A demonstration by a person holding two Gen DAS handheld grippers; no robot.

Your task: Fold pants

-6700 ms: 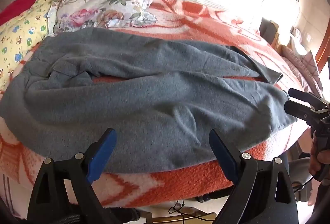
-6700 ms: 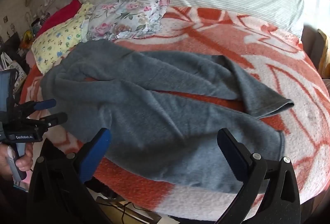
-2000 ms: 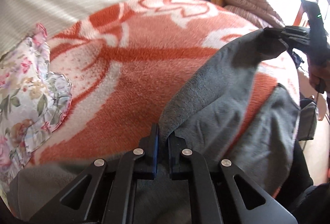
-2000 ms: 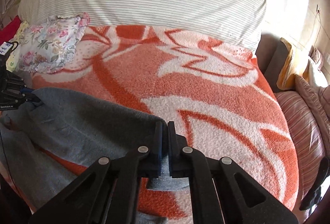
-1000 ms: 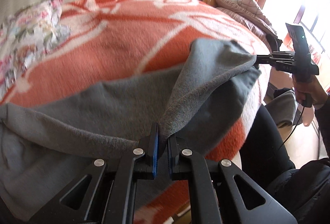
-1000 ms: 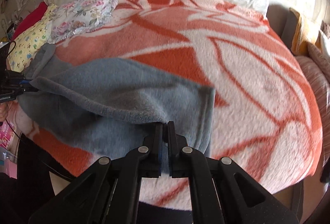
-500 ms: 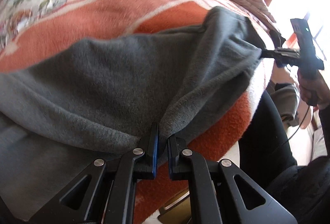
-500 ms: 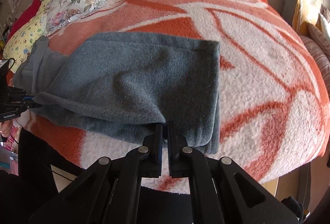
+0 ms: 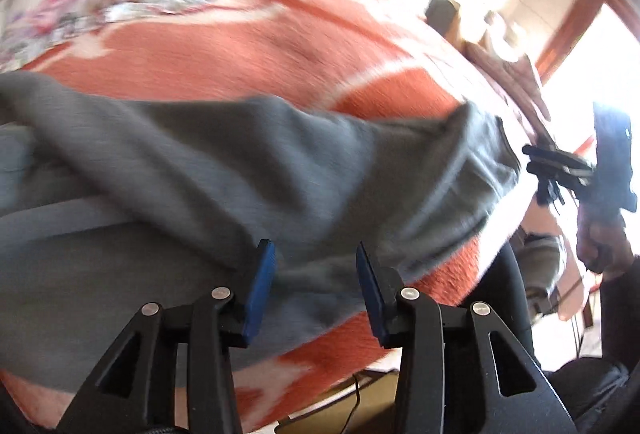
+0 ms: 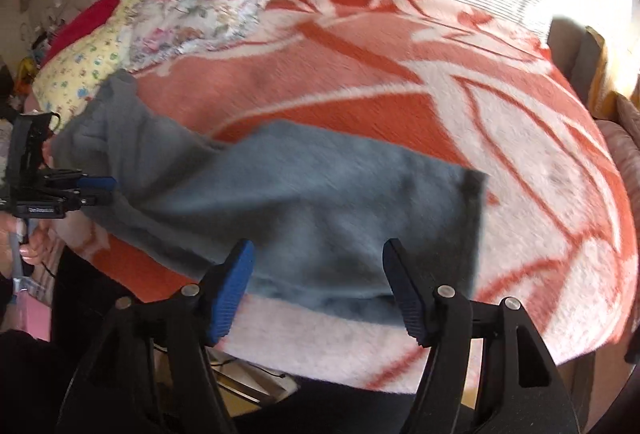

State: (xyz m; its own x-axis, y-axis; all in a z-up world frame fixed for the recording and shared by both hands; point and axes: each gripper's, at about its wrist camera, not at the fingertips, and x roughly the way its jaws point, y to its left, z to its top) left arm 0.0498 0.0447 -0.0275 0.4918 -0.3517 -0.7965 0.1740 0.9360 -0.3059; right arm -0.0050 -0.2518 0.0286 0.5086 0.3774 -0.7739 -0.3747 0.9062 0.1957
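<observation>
Both grippers were clamped on the grey pants half a second ago and their jaws have just been opening, so the cloth is now lying free. Left gripper (image 9: 316, 274) is hanging half spread over the pants (image 9: 248, 170), pads touching nothing, with fabric showing in the gap below. Right gripper (image 10: 318, 280) is standing wider apart, holding nothing. Folded lengthwise, the pants are resting along the near edge of the orange-and-white blanket (image 10: 520, 162), floral pillow (image 10: 208, 14) lying well beyond.

Each black gripper (image 9: 316, 284) has blue ribbed pads (image 10: 228, 294) and silver screws (image 9: 409, 293).
</observation>
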